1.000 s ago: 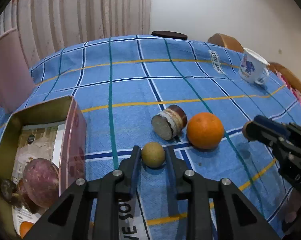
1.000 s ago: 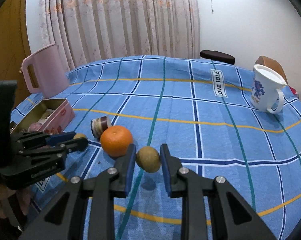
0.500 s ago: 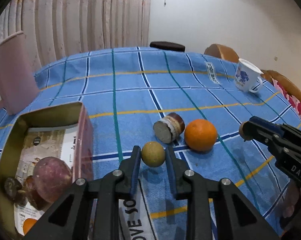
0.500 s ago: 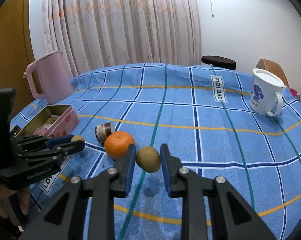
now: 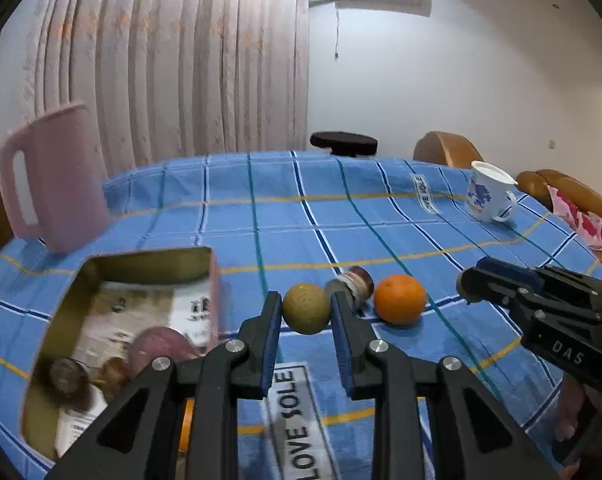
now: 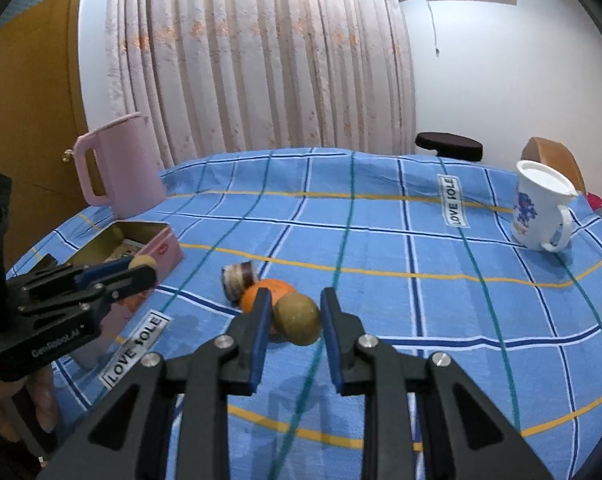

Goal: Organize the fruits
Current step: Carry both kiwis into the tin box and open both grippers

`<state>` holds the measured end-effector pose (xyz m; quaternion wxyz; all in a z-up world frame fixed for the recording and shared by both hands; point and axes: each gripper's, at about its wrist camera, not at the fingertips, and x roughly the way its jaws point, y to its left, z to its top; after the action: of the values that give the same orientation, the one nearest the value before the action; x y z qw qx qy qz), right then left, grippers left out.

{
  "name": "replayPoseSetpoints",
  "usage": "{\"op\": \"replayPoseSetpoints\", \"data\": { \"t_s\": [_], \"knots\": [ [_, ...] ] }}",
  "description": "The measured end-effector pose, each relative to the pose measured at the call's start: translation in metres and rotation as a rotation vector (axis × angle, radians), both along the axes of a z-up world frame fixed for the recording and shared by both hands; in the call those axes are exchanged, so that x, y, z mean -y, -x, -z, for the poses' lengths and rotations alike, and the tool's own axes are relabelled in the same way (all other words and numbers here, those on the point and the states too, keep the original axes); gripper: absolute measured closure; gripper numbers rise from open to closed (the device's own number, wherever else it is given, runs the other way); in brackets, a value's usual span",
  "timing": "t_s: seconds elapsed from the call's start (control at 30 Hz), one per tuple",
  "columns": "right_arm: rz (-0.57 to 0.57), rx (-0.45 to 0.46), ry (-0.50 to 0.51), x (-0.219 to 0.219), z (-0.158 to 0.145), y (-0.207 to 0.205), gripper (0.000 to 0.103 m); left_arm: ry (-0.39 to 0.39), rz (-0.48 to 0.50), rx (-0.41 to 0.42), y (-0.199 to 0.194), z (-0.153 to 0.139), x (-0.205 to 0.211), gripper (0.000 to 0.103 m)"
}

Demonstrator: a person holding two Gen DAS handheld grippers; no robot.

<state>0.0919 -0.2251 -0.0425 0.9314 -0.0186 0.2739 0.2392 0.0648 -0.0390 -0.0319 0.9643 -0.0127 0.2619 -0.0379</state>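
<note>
Each gripper was clamped on a small round fruit. The left gripper [image 5: 305,312] pinched a yellow-brown fruit [image 5: 305,309] across its middle, low and central in the left wrist view, and the right gripper [image 6: 295,316] pinched a similar brownish fruit [image 6: 297,319] at the centre bottom of its own view. Both fruits looked light and firm, with a dull, slightly rough skin that should not slip readily (a judgement from their look alone). Being round, they seemed best held across the widest part, as they were; a grip off that line could squeeze them out forward. An orange [image 5: 399,299] lay on the blue checked tablecloth [image 5: 285,220] right of centre, larger and probably heavier, likely wanting wider jaws. Beside it lay a short banded cylinder [image 5: 351,282] on its side; what it was could not be told.

The left wrist view looked down into the open pink tin [image 5: 215,292] at lower left and showed a purple-red fruit [image 5: 163,346] and some darker pieces inside on printed paper, blurred. The right wrist view showed the tin only from the side, at middle left, with its contents mostly hidden behind the other gripper. That view did show the pink jug [image 6: 119,166] and white mug [image 6: 539,206] standing well apart, at the left and right edges.
</note>
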Motion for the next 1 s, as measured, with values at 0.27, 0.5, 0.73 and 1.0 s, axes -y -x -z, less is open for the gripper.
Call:
{"op": "replayPoseSetpoints", "data": {
  "t_s": [0.27, 0.5, 0.73, 1.0],
  "knots": [
    [-0.075, 0.006, -0.016, -0.032, -0.005, 0.006, 0.075, -0.015, -0.054, 0.034, 0.015, -0.011, -0.025, 0.076],
    [-0.137, 0.032, -0.035, -0.061, -0.021, 0.011, 0.075, -0.013, -0.106, 0.041, 0.022, -0.014, -0.048, 0.076],
    [-0.203, 0.07, -0.035, -0.092, -0.036, 0.017, 0.075, -0.011, -0.145, 0.044, 0.027, -0.016, -0.068, 0.076],
    [-0.265, 0.087, -0.04, -0.123, -0.045, 0.021, 0.075, -0.016, -0.191, 0.051, 0.034, -0.018, -0.089, 0.076]
  ]
}}
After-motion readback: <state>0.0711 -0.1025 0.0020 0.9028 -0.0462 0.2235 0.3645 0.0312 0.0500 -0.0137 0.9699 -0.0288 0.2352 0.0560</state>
